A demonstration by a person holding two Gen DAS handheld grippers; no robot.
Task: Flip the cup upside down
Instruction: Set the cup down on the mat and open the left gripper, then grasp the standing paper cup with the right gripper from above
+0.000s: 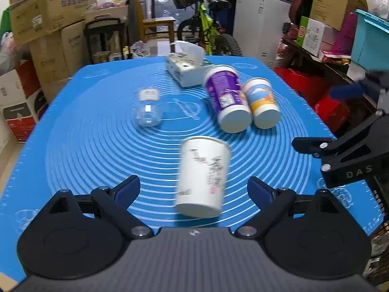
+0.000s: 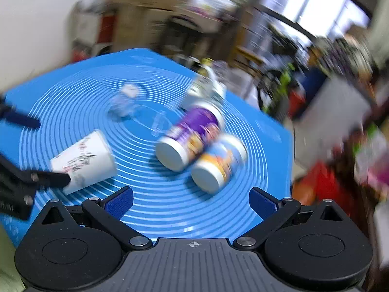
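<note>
A white paper cup [image 1: 203,177] with red and black print lies on its side on the blue mat [image 1: 85,146], between the open fingers of my left gripper [image 1: 193,189], base toward the camera. The fingers do not touch it. It also shows in the right wrist view [image 2: 85,161], at the left. A purple cup [image 1: 227,97] and a blue-and-orange cup [image 1: 261,102] lie side by side further back. A clear plastic cup [image 1: 148,108] lies at mid-left. My right gripper [image 2: 191,203] is open and empty, near the mat's front edge, short of the blue-and-orange cup [image 2: 217,161].
A tissue box [image 1: 186,68] sits at the mat's far side. Cardboard boxes [image 1: 48,24], a bicycle [image 1: 206,24] and a white cabinet [image 1: 260,24] stand around the table. The right gripper's arm [image 1: 345,153] shows at the right edge of the left wrist view.
</note>
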